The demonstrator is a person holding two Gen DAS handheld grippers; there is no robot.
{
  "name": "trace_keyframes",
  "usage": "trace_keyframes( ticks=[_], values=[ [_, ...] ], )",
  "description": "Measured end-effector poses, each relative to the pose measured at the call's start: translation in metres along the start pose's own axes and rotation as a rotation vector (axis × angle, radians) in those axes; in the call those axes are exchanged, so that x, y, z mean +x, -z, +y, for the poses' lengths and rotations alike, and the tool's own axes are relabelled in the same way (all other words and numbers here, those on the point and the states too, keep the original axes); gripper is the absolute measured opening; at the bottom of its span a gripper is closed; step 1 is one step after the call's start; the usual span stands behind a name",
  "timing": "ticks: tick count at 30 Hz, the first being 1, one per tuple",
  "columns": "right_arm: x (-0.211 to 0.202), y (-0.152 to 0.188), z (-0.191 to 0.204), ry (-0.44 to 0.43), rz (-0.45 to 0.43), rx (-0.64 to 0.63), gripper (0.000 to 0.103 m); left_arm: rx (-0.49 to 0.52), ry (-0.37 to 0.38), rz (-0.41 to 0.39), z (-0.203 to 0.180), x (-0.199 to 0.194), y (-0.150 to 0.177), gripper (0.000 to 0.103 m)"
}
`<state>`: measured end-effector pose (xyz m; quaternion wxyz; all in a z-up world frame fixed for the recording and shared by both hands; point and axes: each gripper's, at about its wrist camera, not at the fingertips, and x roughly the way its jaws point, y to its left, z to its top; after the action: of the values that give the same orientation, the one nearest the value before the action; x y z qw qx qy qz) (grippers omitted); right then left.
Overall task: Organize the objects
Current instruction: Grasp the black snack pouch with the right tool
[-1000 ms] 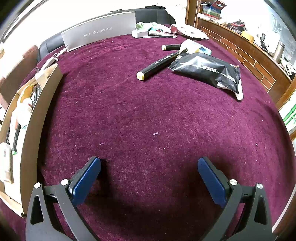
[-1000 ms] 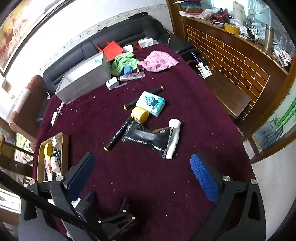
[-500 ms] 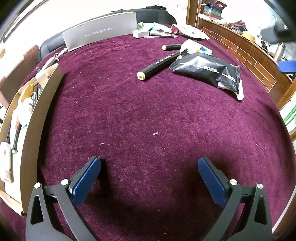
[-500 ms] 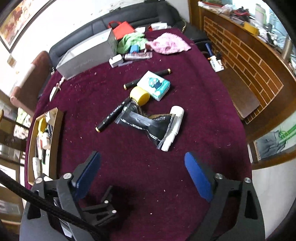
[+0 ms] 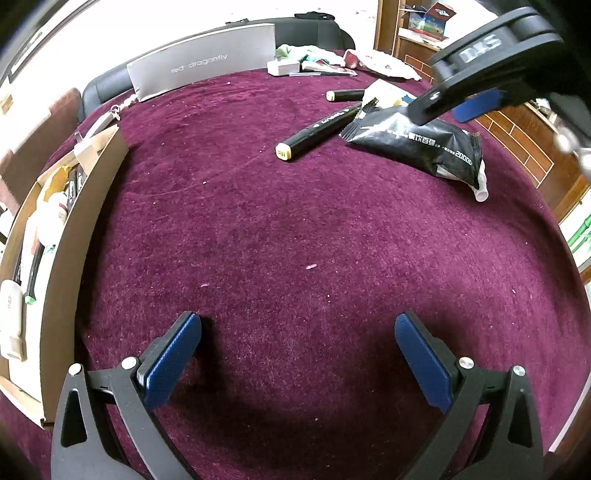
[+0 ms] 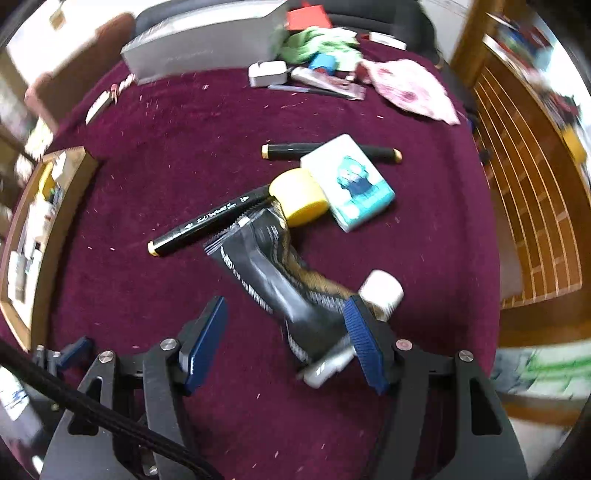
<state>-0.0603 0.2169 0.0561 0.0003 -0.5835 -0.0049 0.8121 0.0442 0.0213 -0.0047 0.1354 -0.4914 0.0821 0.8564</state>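
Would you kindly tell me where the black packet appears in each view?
Left wrist: black packet upper right, beneath the right hand-held gripper.
Right wrist: black packet centre, its near end between the fingers.
Shared landmark: black marker lying just left of it.

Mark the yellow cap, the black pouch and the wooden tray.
yellow cap [image 6: 299, 201]: right wrist view, its rounded side.
black pouch [image 5: 417, 138]: left wrist view, middle of its printed face.
wooden tray [image 5: 79, 236]: left wrist view, its near side wall.

A home living room: black sofa [image 5: 314, 31], brick-pattern wooden counter [image 6: 524, 177].
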Motion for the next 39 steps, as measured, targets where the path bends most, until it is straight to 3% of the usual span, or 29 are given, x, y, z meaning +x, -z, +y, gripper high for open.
trace_keyframes(
  ticks=[9, 11, 13, 18, 20, 22, 26, 31, 39],
  values=[
    [0.039, -0.007, 0.02, 0.031, 0.064, -0.128, 0.065, -0.006, -0.004, -0.002, 0.002, 0.0, 0.0, 0.102],
    [0.042, -0.006, 0.02, 0.023, 0.088, -0.115, 0.046, -0.005, -0.004, -0.001, 0.002, 0.0, 0.001, 0.102],
    [0.041, -0.003, 0.019, 0.011, 0.1, -0.1, 0.035, -0.005, -0.003, 0.0, 0.002, 0.0, 0.001, 0.102],
    [0.029, 0.008, 0.004, -0.088, 0.126, 0.0, 0.03, 0.013, 0.016, 0.052, 0.004, 0.002, -0.004, 0.101],
    [0.021, 0.017, -0.003, -0.138, 0.132, 0.047, 0.029, -0.002, 0.059, 0.086, 0.01, 0.001, -0.012, 0.098],
    [0.01, 0.031, -0.012, -0.204, 0.131, 0.101, 0.026, -0.04, 0.09, 0.067, 0.022, -0.006, -0.026, 0.098],
    [-0.01, 0.068, -0.018, -0.288, 0.118, 0.153, 0.026, -0.046, 0.075, 0.041, 0.038, -0.005, -0.066, 0.098],
    [-0.014, 0.104, -0.024, -0.28, 0.131, 0.167, 0.026, 0.066, 0.029, 0.021, 0.026, 0.018, -0.108, 0.098],
    [-0.016, 0.124, -0.045, -0.312, 0.112, 0.278, 0.027, 0.215, -0.001, 0.056, 0.0, 0.065, -0.142, 0.098]
  ],
)
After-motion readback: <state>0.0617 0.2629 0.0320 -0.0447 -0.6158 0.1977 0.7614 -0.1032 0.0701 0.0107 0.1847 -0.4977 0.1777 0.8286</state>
